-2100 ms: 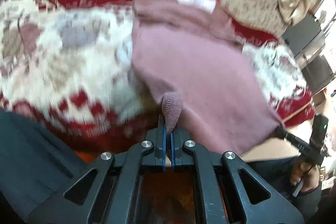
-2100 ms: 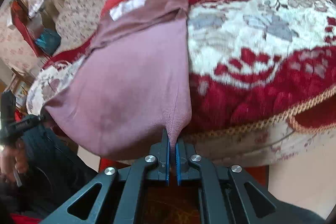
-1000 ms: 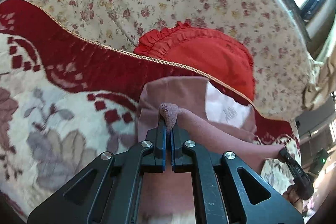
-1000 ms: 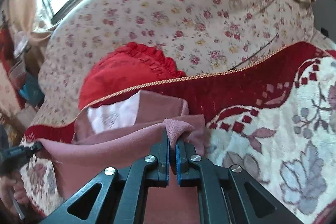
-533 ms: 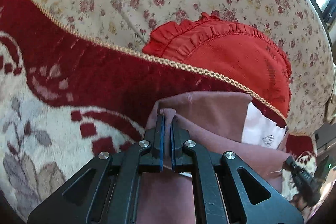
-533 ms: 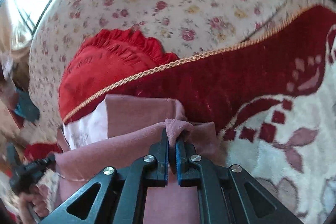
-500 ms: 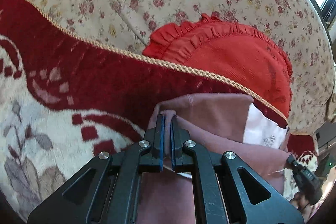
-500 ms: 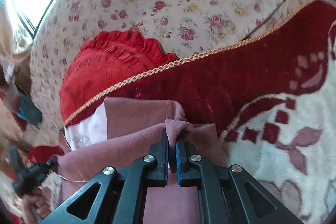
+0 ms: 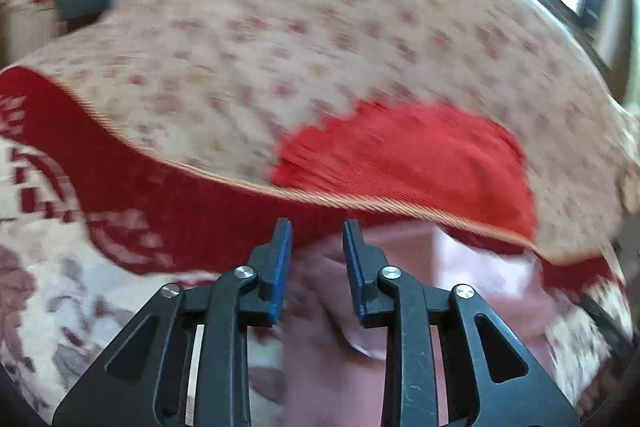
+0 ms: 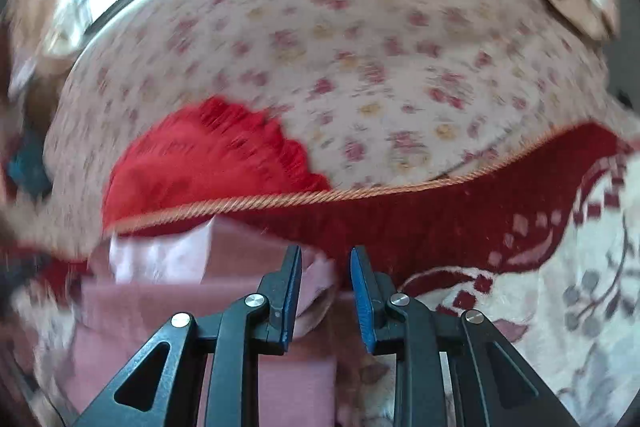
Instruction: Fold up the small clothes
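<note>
I have both sets of jaws opening: my left gripper (image 9: 316,263) and right gripper (image 10: 326,287) stand parted, pads off the cloth, each with a corner of the mauve garment (image 10: 168,311) lying loose between them. The garment sits folded on the red-and-cream blanket (image 10: 460,227), just below the blanket's gold cord edge (image 10: 280,201), with the red ruffled cushion (image 10: 200,163) just above that cord. My worry is that a fingertip snags the soft corner as I back away and drags the top layer askew. The blur also hides whether the edges line up.
</note>
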